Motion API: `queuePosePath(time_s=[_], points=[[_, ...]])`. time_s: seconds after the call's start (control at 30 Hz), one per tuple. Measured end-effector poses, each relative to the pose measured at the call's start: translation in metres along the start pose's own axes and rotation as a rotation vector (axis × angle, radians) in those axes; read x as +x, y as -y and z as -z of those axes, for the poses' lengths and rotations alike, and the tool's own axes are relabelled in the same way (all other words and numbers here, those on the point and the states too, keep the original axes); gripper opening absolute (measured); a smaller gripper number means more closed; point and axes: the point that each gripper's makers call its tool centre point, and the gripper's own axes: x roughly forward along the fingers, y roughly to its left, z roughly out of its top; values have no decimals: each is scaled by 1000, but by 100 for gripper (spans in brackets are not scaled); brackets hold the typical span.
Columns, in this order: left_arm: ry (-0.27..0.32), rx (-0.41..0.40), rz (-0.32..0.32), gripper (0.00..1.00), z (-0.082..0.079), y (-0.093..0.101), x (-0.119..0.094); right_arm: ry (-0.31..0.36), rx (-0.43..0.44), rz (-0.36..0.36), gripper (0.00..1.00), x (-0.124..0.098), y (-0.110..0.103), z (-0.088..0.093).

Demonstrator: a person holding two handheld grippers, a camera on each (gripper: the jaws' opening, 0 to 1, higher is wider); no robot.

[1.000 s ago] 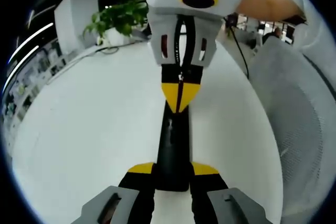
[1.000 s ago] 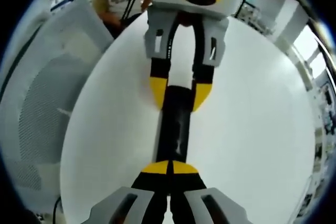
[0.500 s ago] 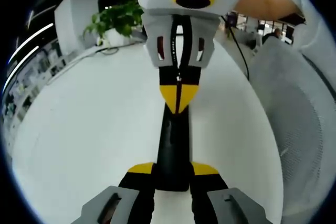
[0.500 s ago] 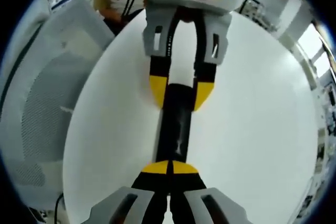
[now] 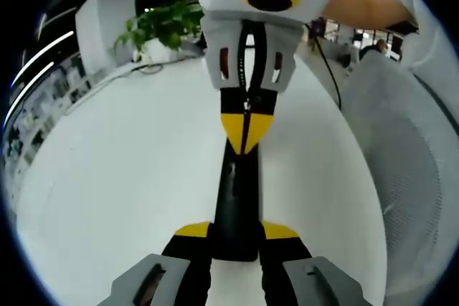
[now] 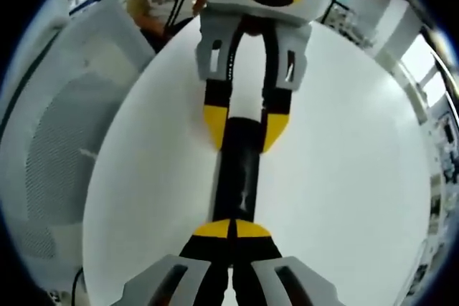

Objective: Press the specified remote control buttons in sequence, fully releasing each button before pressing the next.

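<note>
My left gripper (image 5: 237, 231) pinches the near end of the black remote (image 5: 237, 202) lying on the white table (image 5: 122, 177), while my right gripper (image 6: 231, 229), its tips pressed together, rests on the remote's other end.

Remote control (image 5: 236, 206) lies lengthwise on surface (image 5: 115, 177), between the two grippers. Left gripper (image 5: 237, 233) jaws flank its near end; right gripper (image 5: 247, 128) jaws meet over its far end. Potted plant (image 5: 161, 28) at surface's far edge, left. Mesh chair (image 5: 409, 155) beside surface, right.
</note>
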Motion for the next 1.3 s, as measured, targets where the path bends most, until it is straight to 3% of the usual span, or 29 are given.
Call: queuePosePath(time_s=[0.83, 1.17, 1.3], points=[[-3, 3, 2, 24, 0, 0, 0, 23, -3, 31, 0, -7, -3, -6], [-5, 2, 2, 24, 0, 0, 0, 83, 47, 49, 0, -22, 15, -14], [-4, 2, 2, 24, 0, 0, 0, 77, 35, 43, 0, -24, 19, -15]])
